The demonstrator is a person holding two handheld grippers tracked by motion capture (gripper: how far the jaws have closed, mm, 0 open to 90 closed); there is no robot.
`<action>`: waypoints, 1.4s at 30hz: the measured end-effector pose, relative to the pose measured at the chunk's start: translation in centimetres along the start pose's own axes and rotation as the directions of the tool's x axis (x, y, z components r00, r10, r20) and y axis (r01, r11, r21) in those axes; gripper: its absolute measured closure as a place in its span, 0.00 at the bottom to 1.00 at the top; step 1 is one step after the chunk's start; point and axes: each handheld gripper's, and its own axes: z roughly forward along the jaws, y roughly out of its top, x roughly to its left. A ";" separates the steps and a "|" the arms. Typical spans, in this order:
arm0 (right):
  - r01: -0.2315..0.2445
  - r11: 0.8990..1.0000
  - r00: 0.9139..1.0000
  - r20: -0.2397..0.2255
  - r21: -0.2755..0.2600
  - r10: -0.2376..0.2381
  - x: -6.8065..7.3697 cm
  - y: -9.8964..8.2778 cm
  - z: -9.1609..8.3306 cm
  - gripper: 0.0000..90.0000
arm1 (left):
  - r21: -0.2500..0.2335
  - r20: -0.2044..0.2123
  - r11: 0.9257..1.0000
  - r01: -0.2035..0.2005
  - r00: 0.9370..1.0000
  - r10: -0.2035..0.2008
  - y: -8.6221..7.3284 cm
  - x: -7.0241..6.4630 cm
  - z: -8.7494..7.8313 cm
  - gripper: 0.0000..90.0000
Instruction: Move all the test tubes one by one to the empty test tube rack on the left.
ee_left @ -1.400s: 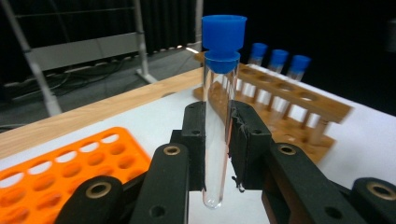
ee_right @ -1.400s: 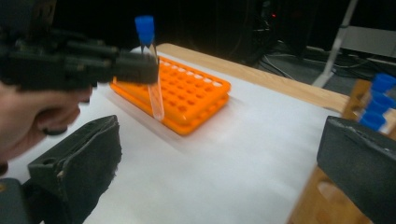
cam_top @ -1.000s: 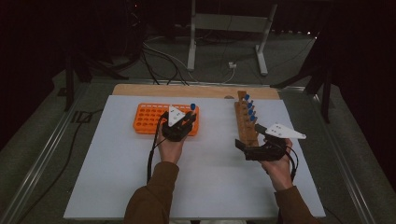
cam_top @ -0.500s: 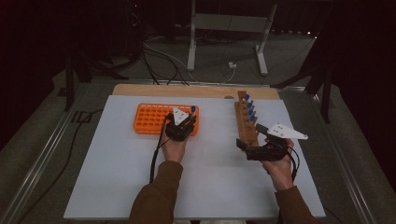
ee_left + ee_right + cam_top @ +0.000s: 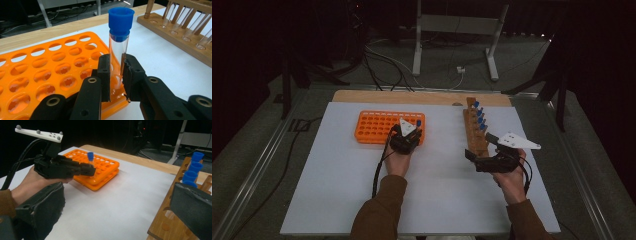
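The left gripper (image 5: 116, 75), jaws clamped on a blue-capped test tube (image 5: 119, 40), has come down since a second ago; the tube now stands upright in a corner hole of the orange rack (image 5: 50, 72). The right gripper (image 5: 484, 160) has kept still, jaws apart, beside the wooden rack (image 5: 475, 131).

Open lane: white table (image 5: 442, 150) is lying bare between orange rack (image 5: 377, 127) and wooden rack (image 5: 474, 132).
Blocking: blue-capped tubes (image 5: 479, 117) are standing up from wooden rack.
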 end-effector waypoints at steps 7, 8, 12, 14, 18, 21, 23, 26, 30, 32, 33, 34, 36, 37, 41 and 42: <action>-0.002 1.000 1.000 0.014 0.000 0.002 -0.3 0.0 -0.1 0.00 | 0.011 -0.002 1.000 -0.006 1.000 0.006 -0.1 -0.1 0.1 0.87; -0.001 1.000 1.000 0.015 0.000 0.001 -0.3 0.0 -0.1 0.00 | 0.012 -0.002 1.000 -0.007 1.000 0.007 -0.1 -0.1 0.1 0.87; 0.005 1.000 1.000 0.024 0.003 -0.005 -0.4 0.0 -0.1 0.00 | 0.019 0.001 1.000 -0.015 1.000 0.015 -0.1 -0.1 -0.1 0.87; 0.003 1.000 1.000 0.025 0.002 -0.003 -0.4 0.0 -0.1 0.00 | 0.021 0.003 1.000 -0.014 1.000 0.014 -0.2 -0.1 -0.1 0.87; 0.001 1.000 1.000 0.027 0.004 -0.001 -0.4 -0.1 0.0 0.00 | 0.029 0.006 0.999 -0.017 1.000 0.017 -0.2 -0.1 -0.2 0.87; -0.001 1.000 1.000 0.029 0.005 0.001 -0.4 -0.1 0.1 0.00 | 0.040 0.011 0.999 -0.015 1.000 0.015 -0.3 0.0 -0.1 0.87; -0.001 1.000 1.000 0.030 0.004 0.001 -0.4 0.0 0.1 0.00 | 0.038 0.020 0.999 -0.007 1.000 0.007 -0.3 0.0 -0.1 0.86; -0.004 1.000 0.999 0.034 0.001 0.004 -0.6 0.0 0.0 0.00 | 0.035 0.034 0.999 0.012 0.999 -0.013 -0.3 0.0 -0.1 0.78; -0.009 1.000 0.999 0.040 -0.002 0.009 -0.8 0.1 0.0 0.00 | 0.016 0.049 0.999 0.032 0.998 -0.032 -0.2 -0.1 -0.6 0.60; -0.011 1.000 0.999 0.046 -0.003 0.011 -1.0 0.2 0.0 0.00 | -0.003 0.056 0.999 0.051 0.997 -0.050 -0.1 0.1 -1.2 0.50; -0.012 1.000 0.999 0.049 -0.005 0.012 -1.2 0.2 0.0 0.00 | -0.014 0.064 0.998 0.061 0.996 -0.060 -0.1 0.2 -1.6 0.46; -0.013 1.000 0.999 0.052 -0.007 0.013 -1.3 0.3 -0.1 0.00 | -0.020 0.072 0.997 0.070 0.995 -0.068 0.0 0.3 -2.0 0.42; -0.016 1.000 0.998 0.060 -0.010 0.016 -1.5 0.4 -0.1 0.00 | -0.030 0.086 0.996 0.084 0.993 -0.081 0.2 0.5 -2.9 0.34; -0.019 1.000 0.998 0.063 -0.011 0.019 -1.6 0.5 -0.1 0.00 | -0.031 0.102 0.996 0.087 0.991 -0.083 0.3 0.7 -3.4 0.30; -0.025 1.000 0.997 0.078 -0.015 0.026 -2.1 0.8 0.0 0.00 | -0.040 0.142 0.994 0.103 0.985 -0.096 0.5 1.4 -5.7 0.19; -0.025 1.000 0.997 0.079 -0.016 0.026 -2.1 0.9 0.0 0.00 | -0.048 0.145 0.994 0.101 0.985 -0.093 0.5 1.5 -6.3 0.18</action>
